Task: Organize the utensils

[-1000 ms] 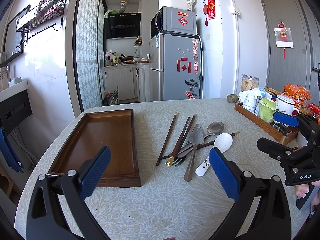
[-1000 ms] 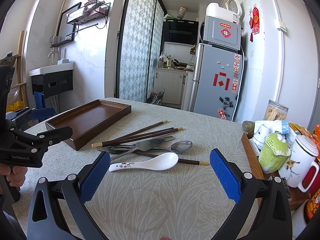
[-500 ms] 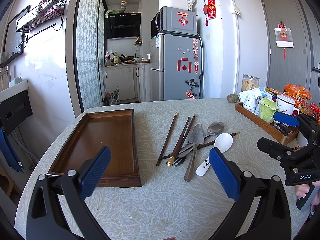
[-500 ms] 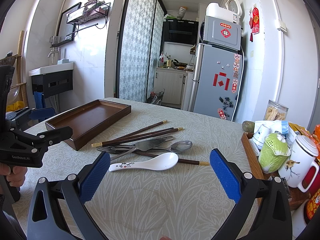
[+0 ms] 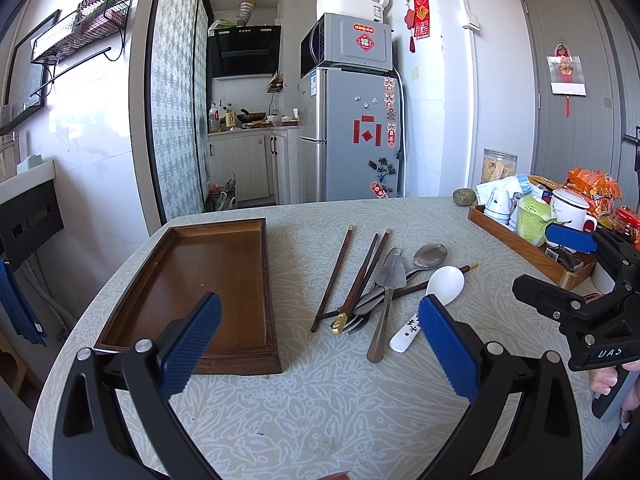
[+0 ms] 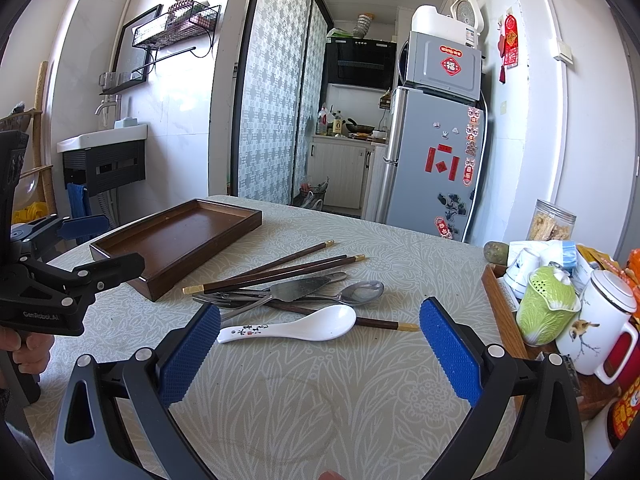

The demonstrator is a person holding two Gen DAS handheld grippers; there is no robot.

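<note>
No shift since prior frames: both tongs static, spread wide, gripping nothing.
Left tongs (image 5: 320, 344) and right tongs (image 6: 320, 346) above table (image 6: 320, 400); utensils (image 5: 380, 288) piled loose, beside wooden tray (image 5: 200, 280), not in it.

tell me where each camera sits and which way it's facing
Left wrist: on the left gripper, facing across the table; shows the wooden tray ahead, the right gripper at right.
Right wrist: on the right gripper, facing the white spoon; left gripper at left.
Shared: tray, utensil pile, fridge.
</note>
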